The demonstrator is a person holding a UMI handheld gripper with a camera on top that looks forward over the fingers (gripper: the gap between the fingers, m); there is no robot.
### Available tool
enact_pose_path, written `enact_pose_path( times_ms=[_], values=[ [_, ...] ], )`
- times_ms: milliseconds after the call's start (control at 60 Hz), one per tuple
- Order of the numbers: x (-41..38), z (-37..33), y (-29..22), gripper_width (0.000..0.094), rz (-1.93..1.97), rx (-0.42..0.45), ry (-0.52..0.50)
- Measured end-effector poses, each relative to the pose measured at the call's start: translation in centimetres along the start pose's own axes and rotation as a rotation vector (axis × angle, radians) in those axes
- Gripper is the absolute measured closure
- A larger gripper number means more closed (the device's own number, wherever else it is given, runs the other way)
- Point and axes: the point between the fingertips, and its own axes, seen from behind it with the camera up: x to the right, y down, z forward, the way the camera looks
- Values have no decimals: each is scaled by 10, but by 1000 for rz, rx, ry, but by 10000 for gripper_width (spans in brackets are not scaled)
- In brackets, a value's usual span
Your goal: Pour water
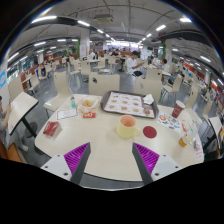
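A cream mug (pixel 127 126) stands upright on a white round table (pixel 100 140), at frame centre, just ahead of the fingers; its contents cannot be seen. A red coaster (pixel 150 131) lies beside it. The gripper (pixel 112 160) is wide open, holding nothing. A tray (pixel 128 103) sits beyond.
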Motion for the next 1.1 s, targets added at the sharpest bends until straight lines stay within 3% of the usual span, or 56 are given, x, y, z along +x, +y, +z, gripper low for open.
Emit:
enact_pose_path(
  times_ms=[217, 617, 833, 1033, 1100],
  values=[
    [79, 1, 25, 88, 17, -5, 48],
    [335, 35, 84, 85, 111, 29, 191],
    [433, 90, 77, 87, 152, 87, 210],
    [462, 146, 49, 93, 149, 158, 191],
    [465, 161, 41, 139, 146, 184, 187]
  ],
)
